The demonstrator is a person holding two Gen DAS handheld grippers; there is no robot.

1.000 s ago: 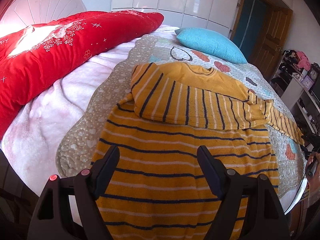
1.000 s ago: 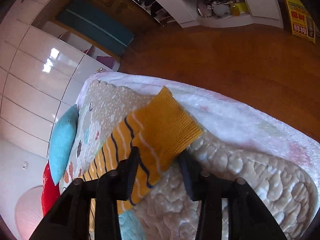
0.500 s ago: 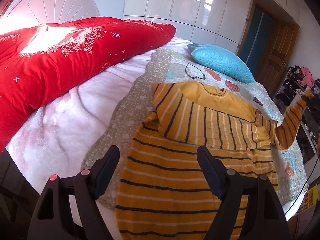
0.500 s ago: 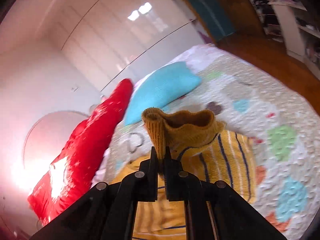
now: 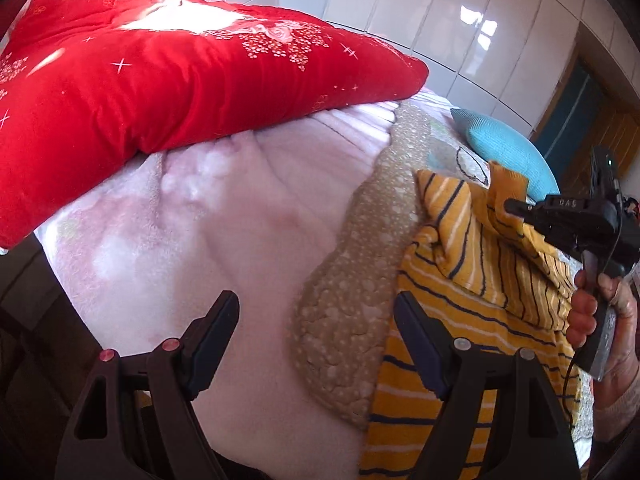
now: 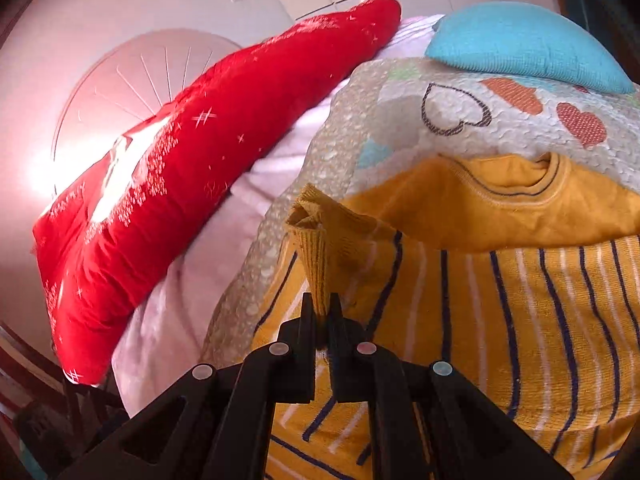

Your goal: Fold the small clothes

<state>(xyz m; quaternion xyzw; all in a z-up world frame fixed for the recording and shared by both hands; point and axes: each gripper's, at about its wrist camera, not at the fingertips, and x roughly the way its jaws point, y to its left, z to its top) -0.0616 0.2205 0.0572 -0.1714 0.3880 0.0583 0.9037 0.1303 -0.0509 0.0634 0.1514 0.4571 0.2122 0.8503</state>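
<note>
A yellow sweater (image 6: 500,292) with navy and white stripes lies on a quilted mat (image 6: 460,100) on the bed, its left sleeve folded across the chest. My right gripper (image 6: 320,312) is shut on the ribbed sleeve cuff (image 6: 316,248) and holds it above the sweater's left side. In the left wrist view the sweater (image 5: 472,300) sits at the right, with the right gripper (image 5: 510,205) pinching the cuff (image 5: 506,182) and a hand (image 5: 600,320) on its handle. My left gripper (image 5: 316,320) is open and empty, over the pink blanket (image 5: 200,240) and the mat's edge, left of the sweater.
A red quilt (image 5: 160,64) lies along the far left of the bed. A turquoise pillow (image 6: 528,44) rests beyond the sweater's collar. White wardrobe doors (image 5: 460,20) and a wooden door (image 5: 608,136) stand behind the bed.
The right gripper closed on the sleeve cuff, lifted it and carried it leftward across the sweater. The left gripper, still open, slid left off the sweater to the mat's edge.
</note>
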